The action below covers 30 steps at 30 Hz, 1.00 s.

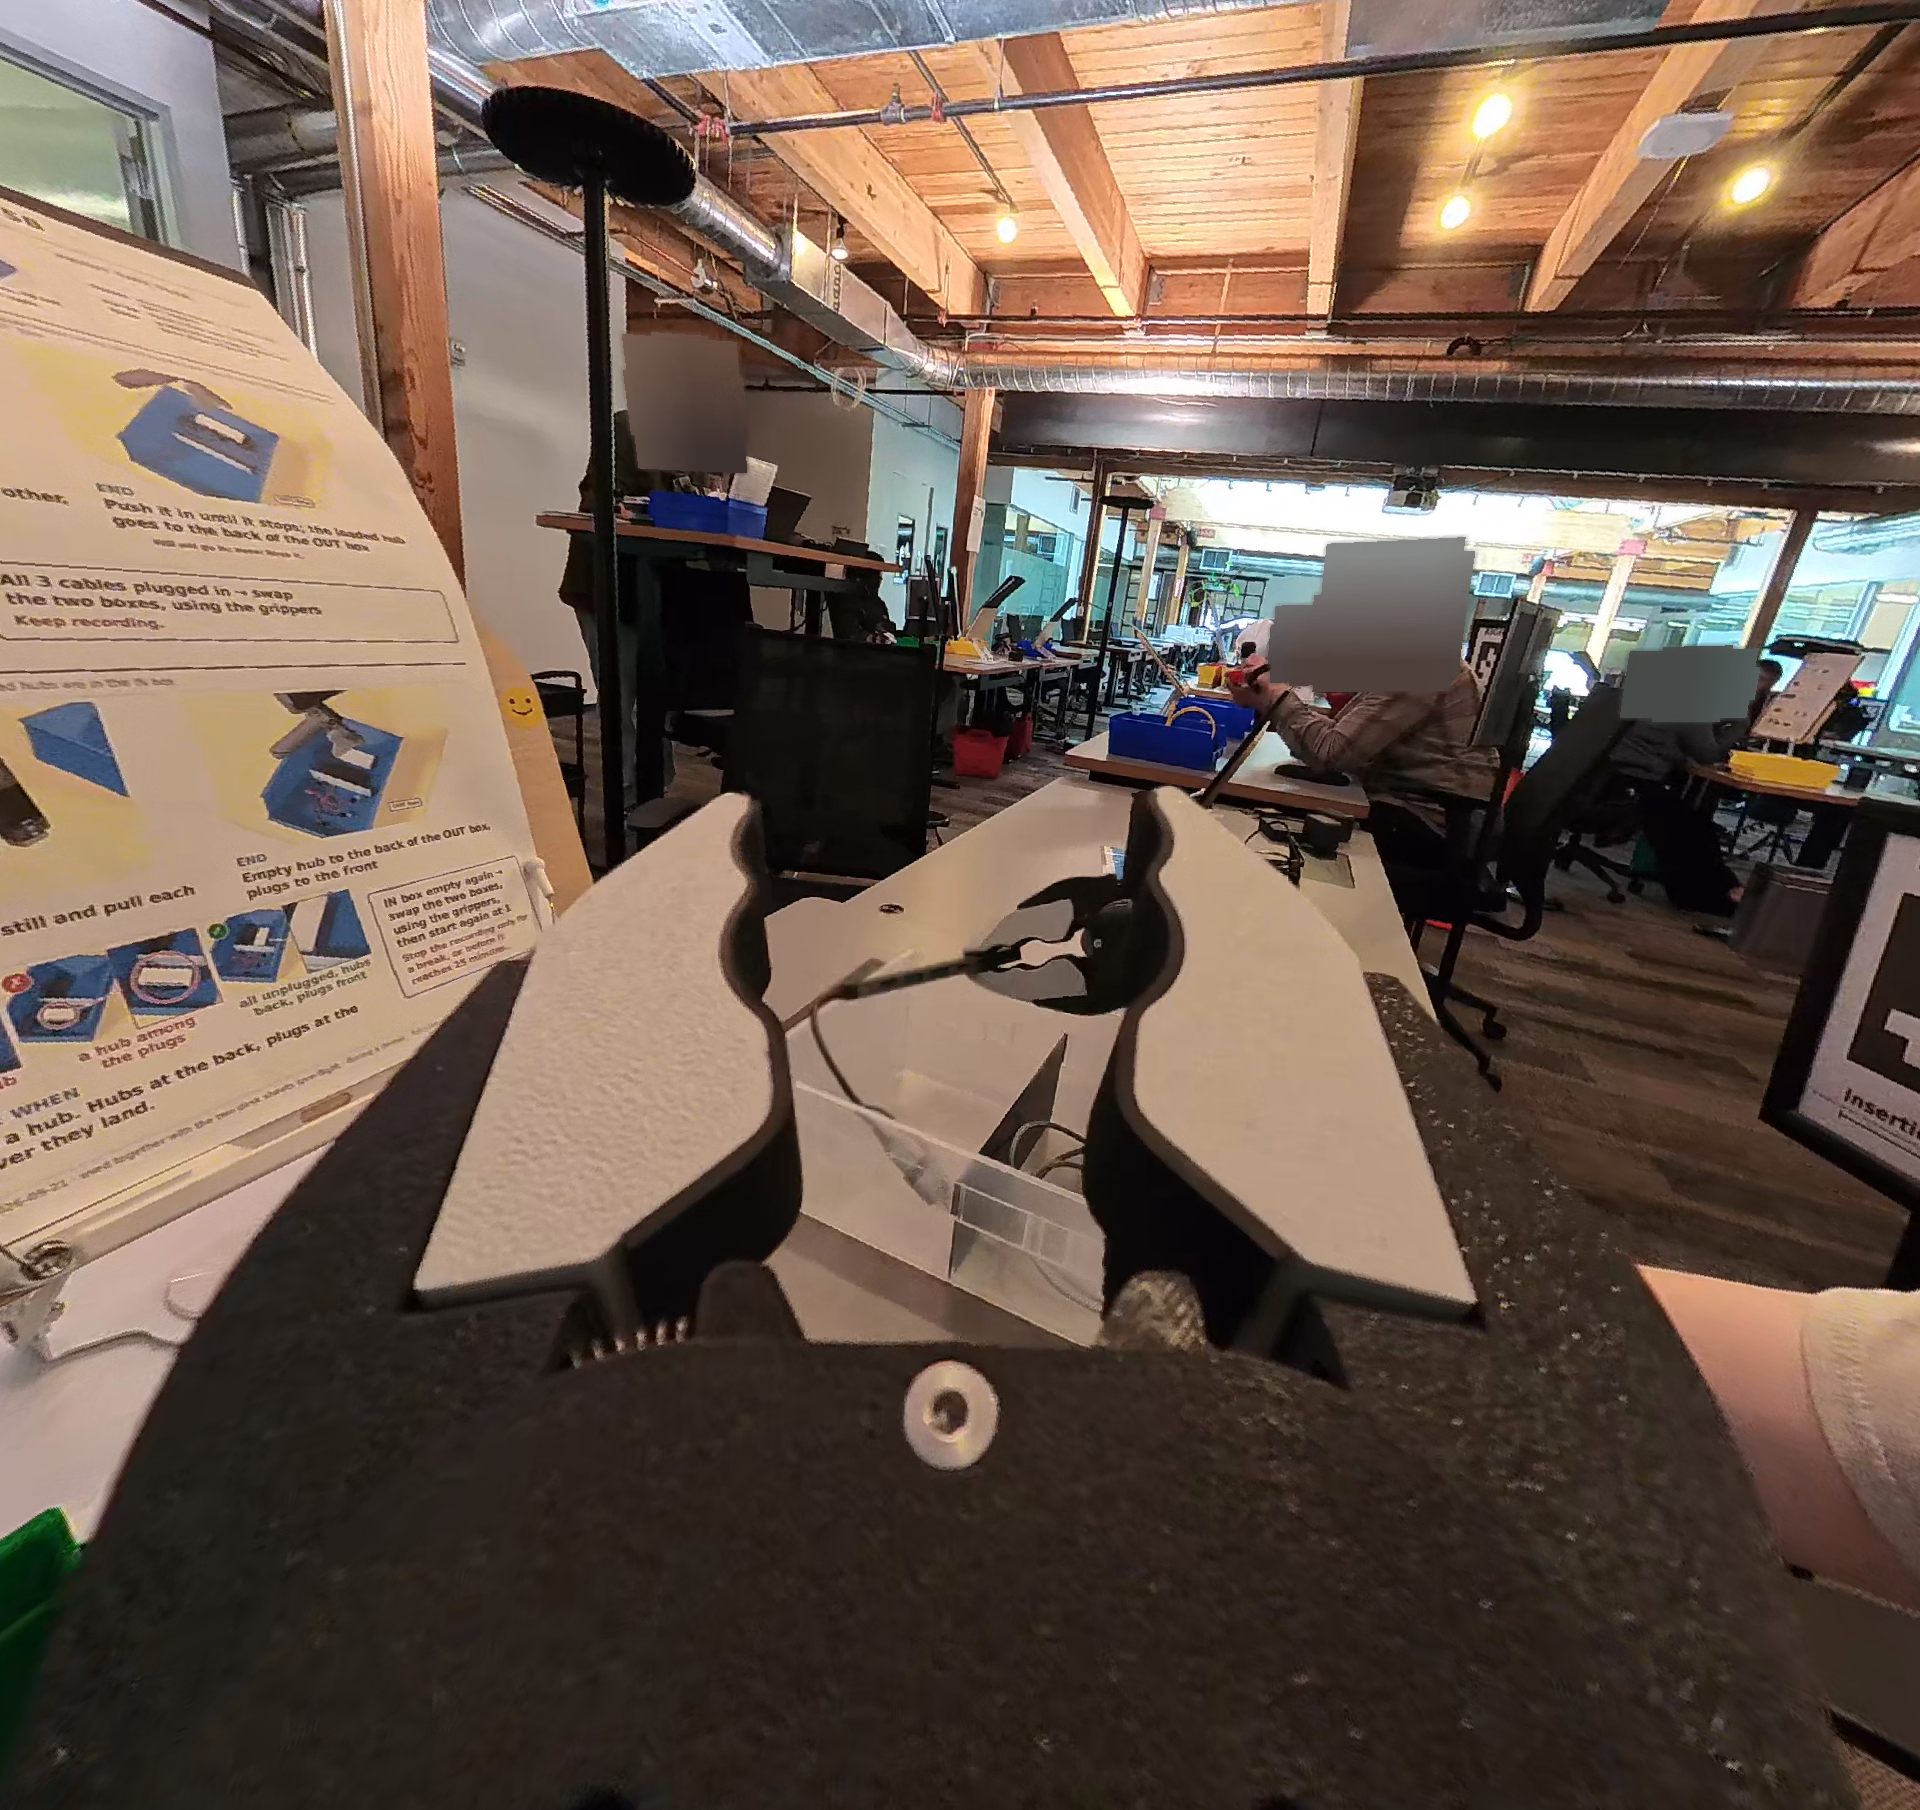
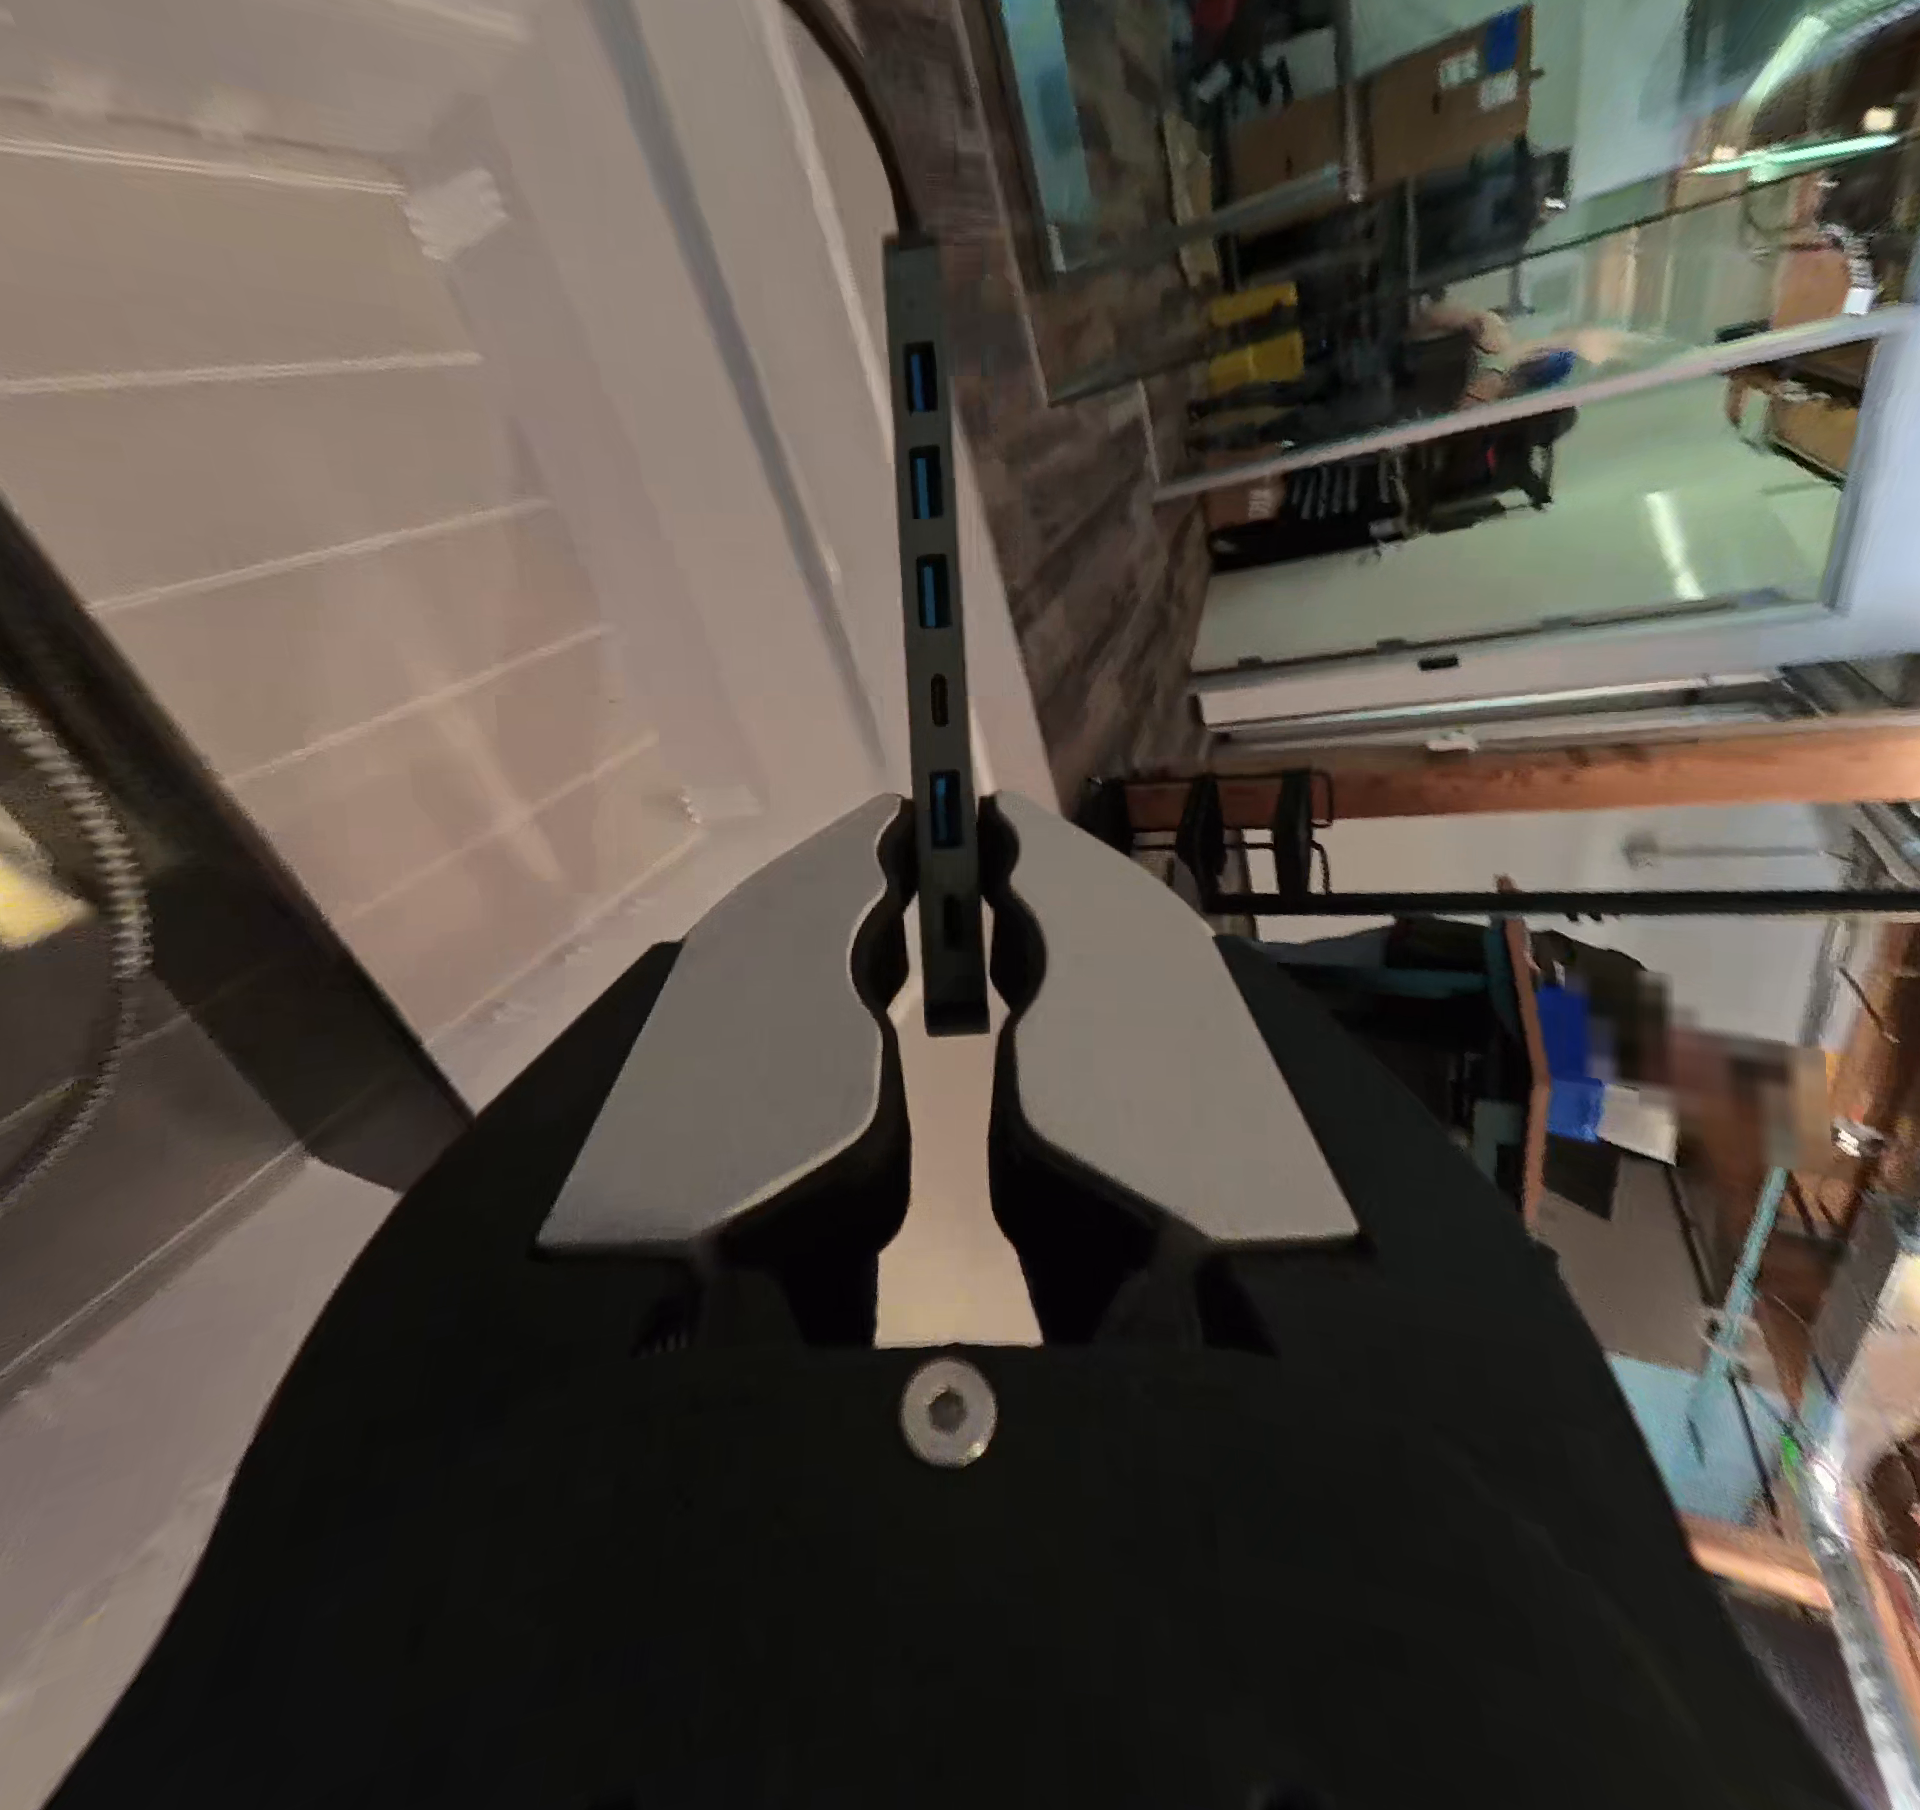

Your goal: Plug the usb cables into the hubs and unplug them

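Between the right gripper (image 2: 943, 861) fingers, a dark grey hub (image 2: 932, 617) is getting pinched near one end, so that tool is clamped onto it, with the row of blue ports running away from the camera and its own black cord (image 2: 800, 15) curving off the top edge, cut off there. Most of that right wrist view is smeared with motion blur and turned sideways, so the white surface (image 2: 364, 461) behind the hub is hard to read. Over in the left wrist view, the left gripper (image 1: 945, 887) is hanging spread wide with nothing between its fingers, and the other tool is showing far off, holding the hub edge-on as a thin dark bar with a cord drooping from it. Below sits a clear bin (image 1: 935, 1178) on a white table (image 1: 1340, 887), its contents too glary to make out. An instruction sheet (image 1: 208, 721) is leaning at the left, partly cropped. Only this view is showing the open office, wooden ceiling beams and people at desks.
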Each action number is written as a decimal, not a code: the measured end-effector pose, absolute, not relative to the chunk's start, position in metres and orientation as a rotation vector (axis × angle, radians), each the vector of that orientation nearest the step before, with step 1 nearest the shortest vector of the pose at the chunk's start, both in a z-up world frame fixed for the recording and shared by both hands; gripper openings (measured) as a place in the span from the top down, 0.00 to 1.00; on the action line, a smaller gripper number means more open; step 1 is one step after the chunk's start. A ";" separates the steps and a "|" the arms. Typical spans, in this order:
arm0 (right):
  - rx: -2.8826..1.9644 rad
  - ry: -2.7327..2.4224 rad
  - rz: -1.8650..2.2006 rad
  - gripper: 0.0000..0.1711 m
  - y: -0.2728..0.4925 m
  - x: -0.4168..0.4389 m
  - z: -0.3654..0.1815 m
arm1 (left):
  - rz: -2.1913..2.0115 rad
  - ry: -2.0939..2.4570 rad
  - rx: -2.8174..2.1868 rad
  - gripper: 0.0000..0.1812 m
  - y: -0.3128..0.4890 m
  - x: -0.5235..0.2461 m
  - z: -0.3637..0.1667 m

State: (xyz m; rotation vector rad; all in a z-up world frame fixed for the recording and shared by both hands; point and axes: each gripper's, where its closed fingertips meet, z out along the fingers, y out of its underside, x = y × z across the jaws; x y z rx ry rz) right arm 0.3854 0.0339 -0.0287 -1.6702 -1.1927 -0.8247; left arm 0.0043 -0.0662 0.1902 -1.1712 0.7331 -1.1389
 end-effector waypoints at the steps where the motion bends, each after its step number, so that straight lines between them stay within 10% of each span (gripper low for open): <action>1: -1.701 -1.234 -0.787 0.93 0.033 0.381 -0.038 | -1.142 0.733 -1.171 0.64 -0.066 0.004 0.190; 17: -2.161 -1.346 -0.838 0.80 0.041 0.397 -0.104 | -1.133 0.739 -1.178 0.64 -0.067 0.007 0.189; 30: -2.513 -0.589 -0.108 0.70 0.000 0.424 -0.097 | -1.096 0.744 -1.208 0.65 -0.064 0.008 0.184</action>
